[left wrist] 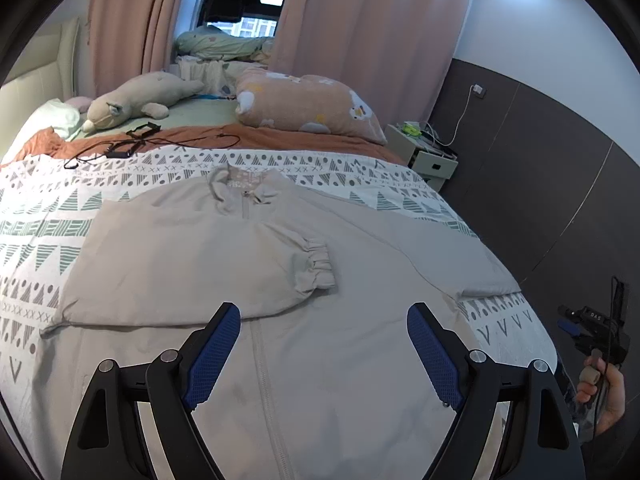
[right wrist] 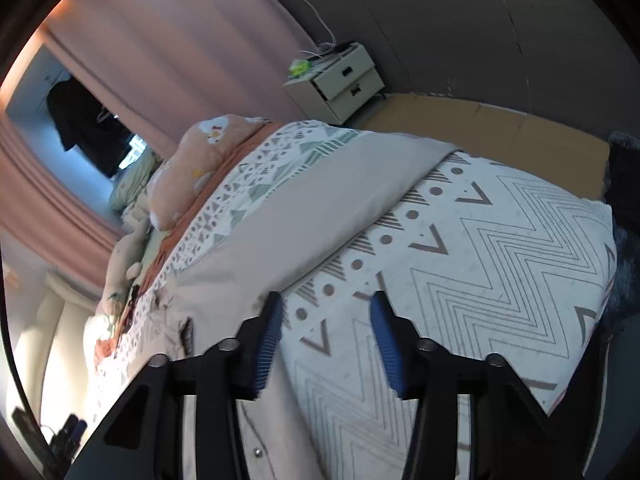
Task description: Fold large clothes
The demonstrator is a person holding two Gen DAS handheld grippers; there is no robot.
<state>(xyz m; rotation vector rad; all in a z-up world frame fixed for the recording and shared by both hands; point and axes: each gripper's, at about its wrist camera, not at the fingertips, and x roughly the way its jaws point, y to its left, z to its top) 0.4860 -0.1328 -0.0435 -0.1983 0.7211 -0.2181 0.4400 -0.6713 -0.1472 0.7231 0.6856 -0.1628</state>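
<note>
Patterned bed carries my beige jacket, one sleeve folded across it, while my left hand-held gripper and right hand-held gripper hover open, holding nothing.

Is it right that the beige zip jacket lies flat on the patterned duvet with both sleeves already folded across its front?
Not quite. In the left wrist view only one sleeve, with its gathered cuff, is folded across the beige zip jacket. The other sleeve is stretched out to the side on the patterned duvet.
</note>
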